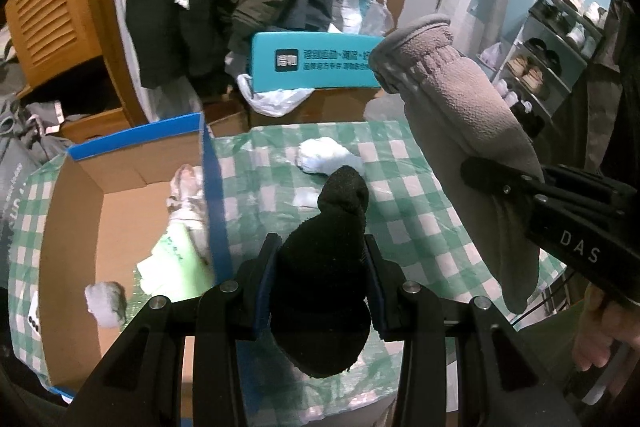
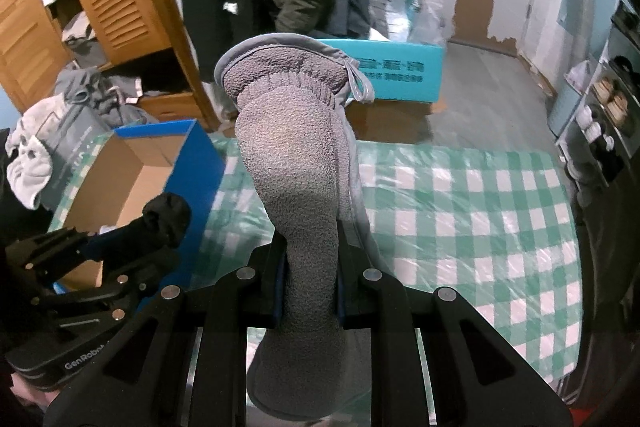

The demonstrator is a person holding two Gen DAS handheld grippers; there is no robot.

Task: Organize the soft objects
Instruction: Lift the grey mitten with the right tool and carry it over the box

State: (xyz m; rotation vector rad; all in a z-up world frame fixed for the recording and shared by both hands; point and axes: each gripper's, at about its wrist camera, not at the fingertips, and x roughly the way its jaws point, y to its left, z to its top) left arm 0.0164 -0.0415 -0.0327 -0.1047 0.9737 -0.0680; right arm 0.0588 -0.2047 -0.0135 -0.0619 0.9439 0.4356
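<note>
Mid-transfer: left hand-held gripper (image 1: 320, 291) clamped on black sock (image 1: 324, 267), right hand-held gripper (image 2: 310, 281) on grey mitten (image 2: 292, 167). Next, probably: drop both into cardboard box (image 1: 120, 163), frame left.

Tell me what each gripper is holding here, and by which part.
The left gripper pinches a black sock around its middle, both ends free. The right gripper clamps a grey fleece mitten across its lower half, cuff pointing up.

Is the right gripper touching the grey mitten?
Touching. In the right wrist view the right gripper is clamped on the grey mitten, both fingers pressed into its fleece; the left wrist view shows the same grip.
</note>
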